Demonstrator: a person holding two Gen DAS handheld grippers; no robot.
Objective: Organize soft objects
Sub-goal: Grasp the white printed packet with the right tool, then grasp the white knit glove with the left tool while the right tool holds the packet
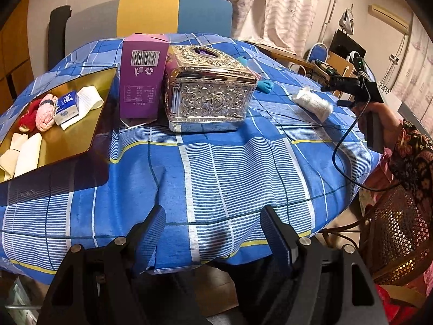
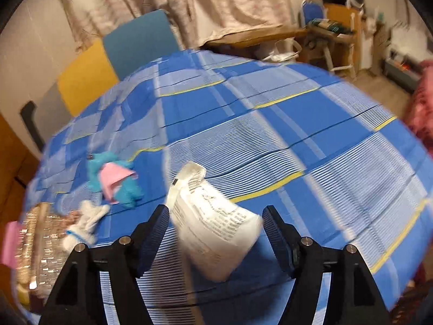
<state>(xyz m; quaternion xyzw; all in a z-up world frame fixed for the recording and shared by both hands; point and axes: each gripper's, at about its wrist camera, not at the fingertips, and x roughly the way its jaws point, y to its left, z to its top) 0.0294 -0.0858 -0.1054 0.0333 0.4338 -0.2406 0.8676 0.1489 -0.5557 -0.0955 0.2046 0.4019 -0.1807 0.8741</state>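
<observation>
A white soft pack with printed text [image 2: 213, 222] lies on the blue checked tablecloth [image 2: 270, 113], between the open fingers of my right gripper [image 2: 215, 230]; contact is unclear. The same pack [image 1: 312, 102] shows at the table's right side in the left wrist view, with the right gripper [image 1: 331, 85] just beyond it. A teal and pink soft toy [image 2: 115, 181] and a white glove [image 2: 86, 222] lie to the left. A gold tray [image 1: 67, 135] holds red and pink knits, a tissue pack and white cloths. My left gripper [image 1: 213, 233] is open and empty over the near table edge.
A purple carton [image 1: 142, 78] and an ornate silver tissue box [image 1: 208, 89] stand mid-table, next to the tray. A multicoloured chair back [image 1: 148, 13] is behind the table. A wicker chair [image 1: 397, 233] stands at the right. Desk and clutter fill the far right.
</observation>
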